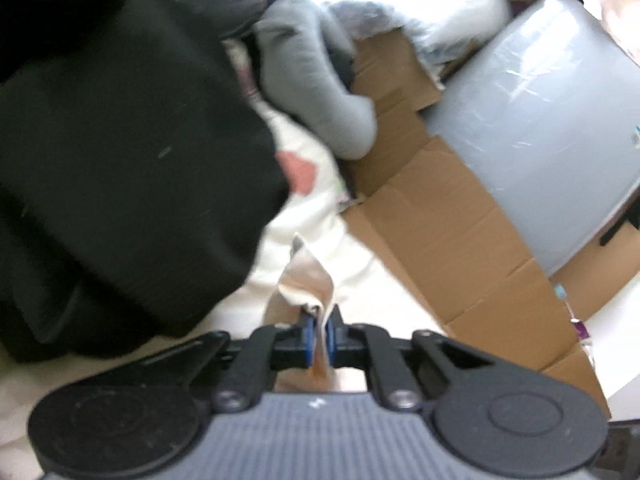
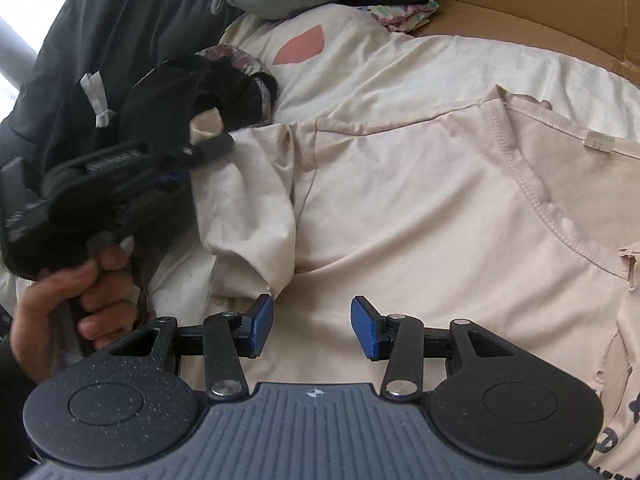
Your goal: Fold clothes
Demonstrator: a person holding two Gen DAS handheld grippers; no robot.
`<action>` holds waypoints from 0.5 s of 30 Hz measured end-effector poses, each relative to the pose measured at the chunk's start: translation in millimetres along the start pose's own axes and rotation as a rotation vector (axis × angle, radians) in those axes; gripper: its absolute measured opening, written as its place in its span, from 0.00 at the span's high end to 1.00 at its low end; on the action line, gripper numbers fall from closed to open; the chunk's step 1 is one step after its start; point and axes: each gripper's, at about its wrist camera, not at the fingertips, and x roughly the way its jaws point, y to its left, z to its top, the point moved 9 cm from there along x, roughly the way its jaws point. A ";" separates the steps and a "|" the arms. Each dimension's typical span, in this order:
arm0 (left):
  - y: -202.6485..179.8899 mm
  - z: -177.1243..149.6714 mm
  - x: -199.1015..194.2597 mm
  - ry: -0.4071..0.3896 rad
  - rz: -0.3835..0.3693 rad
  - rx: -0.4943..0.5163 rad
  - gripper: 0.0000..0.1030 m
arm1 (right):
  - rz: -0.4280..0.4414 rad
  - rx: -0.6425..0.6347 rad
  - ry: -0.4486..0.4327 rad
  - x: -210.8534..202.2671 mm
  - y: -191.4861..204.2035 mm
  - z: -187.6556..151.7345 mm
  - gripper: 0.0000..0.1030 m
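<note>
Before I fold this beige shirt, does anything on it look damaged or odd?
Yes. The beige T-shirt looks torn: ragged, frayed edges run down its right side near the printed area, and the fabric by the collar is nicked.

Left gripper: low in the view, its blue-padded fingers closed together on a thin fold of beige cloth.
Beige cloth: rises from between the pads as a narrow tilted strip, blurred.
Cream garment: lies spread beyond the strip, with a pink patch near its upper part.
Black garment: fills the left half, overlapping the cream garment's left edge.
Grey garment: bunched above the cream one, resting against flattened cardboard.
Cardboard: runs diagonally to the lower right.
Plastic-wrapped grey bundle: lies on the cardboard at right.
Sharpness: the whole view is motion-blurred.
</note>
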 end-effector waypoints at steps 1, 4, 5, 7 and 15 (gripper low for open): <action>-7.8 2.0 0.4 0.005 -0.015 0.016 0.94 | -0.003 0.003 -0.003 -0.8 -1.3 0.9 0.51; -31.7 4.1 6.2 0.035 -0.052 0.071 0.94 | -0.010 0.007 -0.010 -3.3 -3.9 3.1 0.51; -38.0 2.8 9.9 0.049 -0.059 0.092 0.94 | -0.006 0.005 -0.012 -4.0 -3.7 3.4 0.51; -49.0 -0.5 17.5 0.075 -0.068 0.132 0.94 | 0.009 0.004 -0.013 -4.9 -1.7 3.4 0.51; -69.7 -40.8 51.4 0.225 -0.066 0.278 0.82 | 0.061 0.034 -0.003 5.1 4.0 -5.8 0.52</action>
